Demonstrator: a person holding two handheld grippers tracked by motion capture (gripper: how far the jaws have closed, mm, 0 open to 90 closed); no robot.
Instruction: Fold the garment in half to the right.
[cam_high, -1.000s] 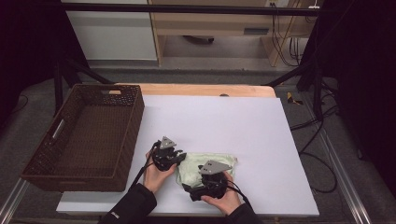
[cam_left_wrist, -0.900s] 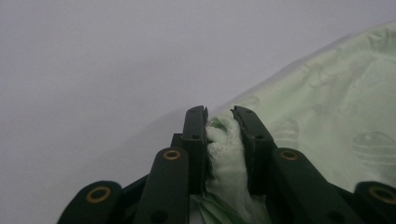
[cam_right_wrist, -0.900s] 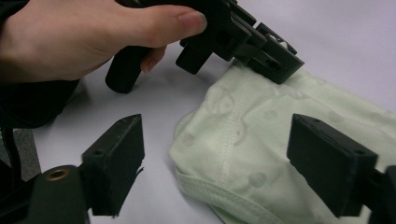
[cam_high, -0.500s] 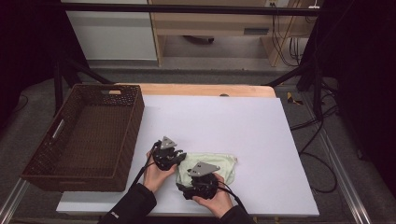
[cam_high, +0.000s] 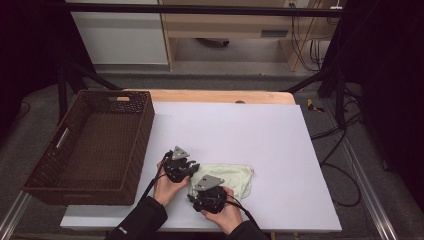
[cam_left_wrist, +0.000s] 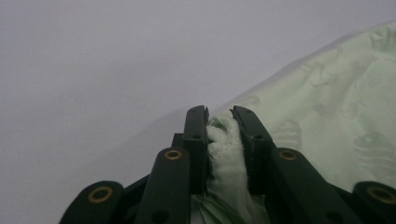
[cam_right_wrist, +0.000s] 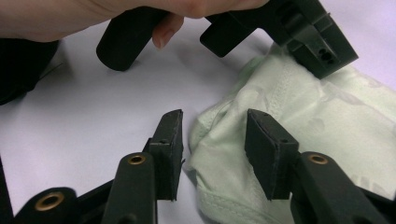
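Left gripper (cam_left_wrist: 219, 116) has its jaws nearly together w/ a bunched wad of the pale green cloth (cam_left_wrist: 327, 121) pinched between them, so that corner is properly caught. In the high view the left gripper (cam_high: 192, 169) sits at the cloth's (cam_high: 230, 176) left edge, just right of the wicker basket (cam_high: 55, 165).

Right gripper (cam_right_wrist: 212, 128) is a diff story: jaws have just been closing, but there's a clear gap and the pads aren't pressing on anything yet. The near-left hem of the cloth (cam_right_wrist: 289, 140) sits between them, a fold humped up in the gap. The high view shows the right gripper (cam_high: 201, 190) on the near side, close beside the left one.

Cloth itself lies crumpled on the white table (cam_high: 280, 130), near-centre, well short of the far edge. Faint printed pattern, stitched hem visible in the right gripper view.

Handling, imo: it's thin fabric, super light, totally floppy, nothing fragile about it. It'll drape and sag from whatever point gets lifted, so one grip just gives a dangling rag. Not slippery as such, but a single thin layer could slide out of the pads, so better to grab a gathered fold or the hemmed edge, where it's thicker. Two grips apart along one edge would prob keep it spread. Basket is empty and close by on the left.
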